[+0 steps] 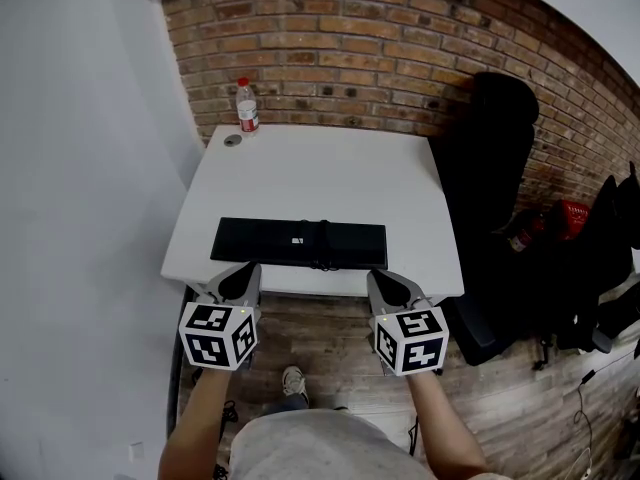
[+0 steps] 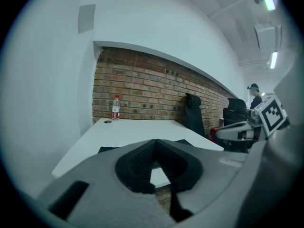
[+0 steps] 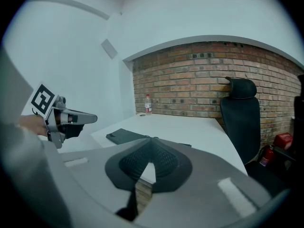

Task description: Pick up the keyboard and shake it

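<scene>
Head view shows the left gripper (image 1: 249, 268) and right gripper (image 1: 376, 274) pinched closed, empty, just short of the keyboard (image 1: 298, 242), so advancing without opening would likely shove it across the table (image 1: 320, 173).

A red brick wall (image 1: 380, 38) fills the top of the head view and meets a plain white wall (image 1: 80, 168) at the left, with a white worktop (image 1: 320, 183) set into that corner. A black office chair (image 1: 500, 128) stands at the worktop's right edge, over a wood-plank floor (image 1: 520, 408) that runs along the bottom. In the left gripper view, strip lights (image 2: 273, 60) glow on the white ceiling at upper right
</scene>
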A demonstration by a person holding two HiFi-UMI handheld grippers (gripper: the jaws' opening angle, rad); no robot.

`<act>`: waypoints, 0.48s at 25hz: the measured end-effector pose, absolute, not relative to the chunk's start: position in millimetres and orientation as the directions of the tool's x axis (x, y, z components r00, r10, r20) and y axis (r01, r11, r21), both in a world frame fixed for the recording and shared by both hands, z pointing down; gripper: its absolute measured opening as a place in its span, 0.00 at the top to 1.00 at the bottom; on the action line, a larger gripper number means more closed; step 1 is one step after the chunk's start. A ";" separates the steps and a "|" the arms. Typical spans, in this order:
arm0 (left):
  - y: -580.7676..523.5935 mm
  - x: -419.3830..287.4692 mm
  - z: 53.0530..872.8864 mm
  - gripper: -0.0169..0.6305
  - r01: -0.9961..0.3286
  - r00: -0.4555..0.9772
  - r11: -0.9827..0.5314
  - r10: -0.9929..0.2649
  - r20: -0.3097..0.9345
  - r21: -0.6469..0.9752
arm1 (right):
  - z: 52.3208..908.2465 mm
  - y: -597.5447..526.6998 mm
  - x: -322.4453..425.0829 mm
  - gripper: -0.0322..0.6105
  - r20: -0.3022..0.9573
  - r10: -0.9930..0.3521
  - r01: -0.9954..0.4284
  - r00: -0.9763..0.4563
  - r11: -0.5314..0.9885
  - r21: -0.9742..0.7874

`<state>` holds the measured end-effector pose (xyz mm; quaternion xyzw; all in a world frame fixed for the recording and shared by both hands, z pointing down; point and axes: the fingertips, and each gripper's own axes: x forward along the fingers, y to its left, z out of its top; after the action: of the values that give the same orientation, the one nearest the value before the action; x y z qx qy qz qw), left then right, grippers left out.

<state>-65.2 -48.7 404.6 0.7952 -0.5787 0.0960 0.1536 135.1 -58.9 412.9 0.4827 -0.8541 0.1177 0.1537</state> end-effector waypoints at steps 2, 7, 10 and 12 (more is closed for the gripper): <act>-47.3 -64.4 404.8 0.99 -0.950 0.313 -0.284 -0.890 0.331 0.133 | 414.5 -57.3 135.6 0.93 0.379 -0.787 -0.860 -0.487 0.508 -0.052; -45.5 -63.7 404.3 0.99 -0.950 0.311 -0.282 -0.890 0.334 0.132 | 414.2 -55.7 135.5 0.93 0.381 -0.784 -0.857 -0.490 0.512 -0.049; -45.3 -63.0 404.7 0.99 -0.950 0.310 -0.282 -0.889 0.337 0.131 | 413.5 -55.9 135.3 0.93 0.379 -0.782 -0.855 -0.495 0.517 -0.049; -45.6 -62.6 405.4 0.99 -0.950 0.311 -0.283 -0.888 0.339 0.131 | 413.5 -56.6 135.1 0.93 0.379 -0.781 -0.853 -0.497 0.519 -0.049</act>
<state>-62.6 -45.6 405.4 0.7946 -0.5784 0.1003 0.1552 135.1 -56.6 413.5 0.4765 -0.8573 0.1155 0.1567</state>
